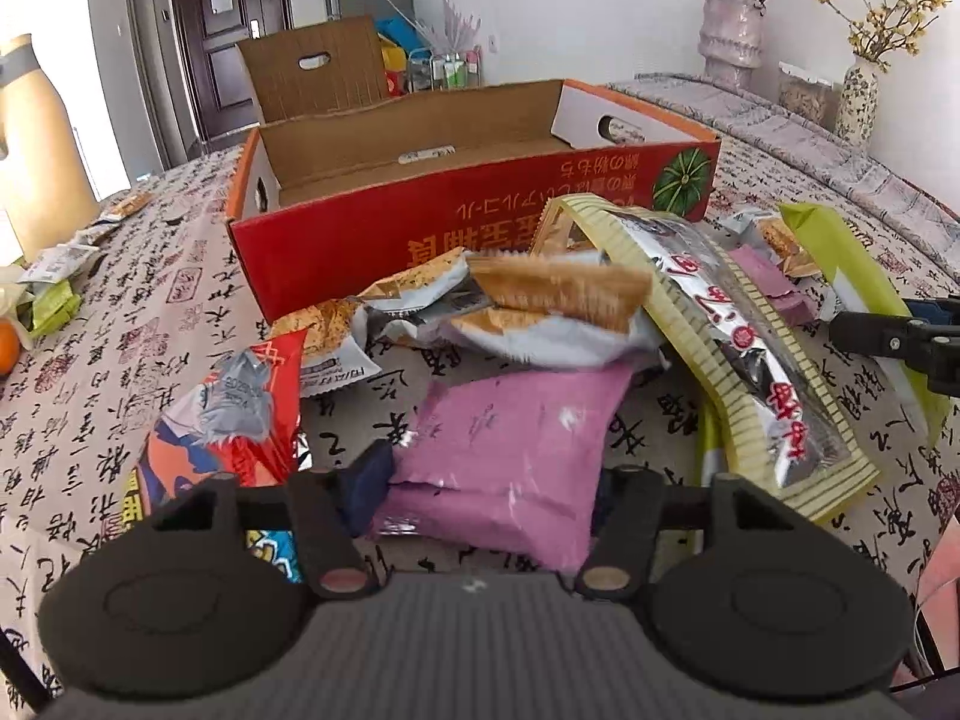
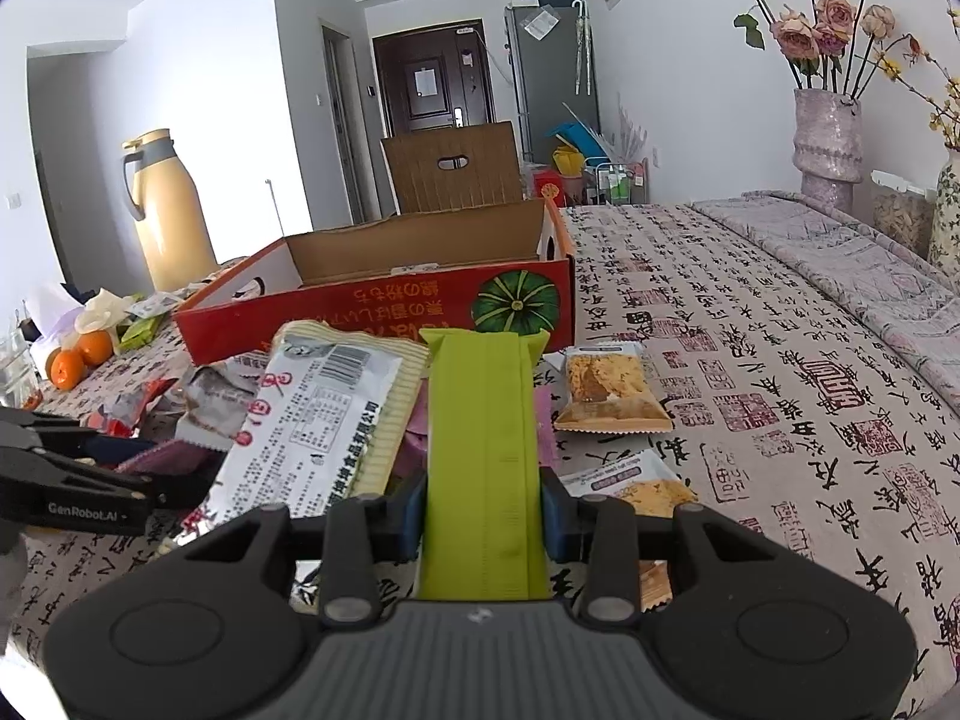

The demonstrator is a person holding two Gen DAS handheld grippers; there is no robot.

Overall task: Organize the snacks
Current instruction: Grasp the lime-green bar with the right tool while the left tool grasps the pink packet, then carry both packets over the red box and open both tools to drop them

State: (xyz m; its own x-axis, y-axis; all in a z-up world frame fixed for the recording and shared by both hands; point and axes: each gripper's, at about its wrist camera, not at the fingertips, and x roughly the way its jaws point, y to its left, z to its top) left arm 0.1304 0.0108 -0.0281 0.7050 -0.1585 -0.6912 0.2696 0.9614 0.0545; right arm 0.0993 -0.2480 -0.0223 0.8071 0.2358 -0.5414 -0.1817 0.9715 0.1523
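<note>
Two oranges [image 2: 78, 360], one red box [image 2: 384, 306], two vases [image 2: 827, 144].

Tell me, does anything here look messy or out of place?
Yes. The red cardboard box sits with nothing visible inside, while crinkled snack packets lie heaped against its front wall, a long striped silver packet draped askew across a pink foil packet.

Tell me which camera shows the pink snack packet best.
The left wrist view. There the pink snack packet lies whole and close, between the left claw's fingers, on the tablecloth. The right wrist view shows only slivers of it behind the green packet that the right claw grips.
</note>
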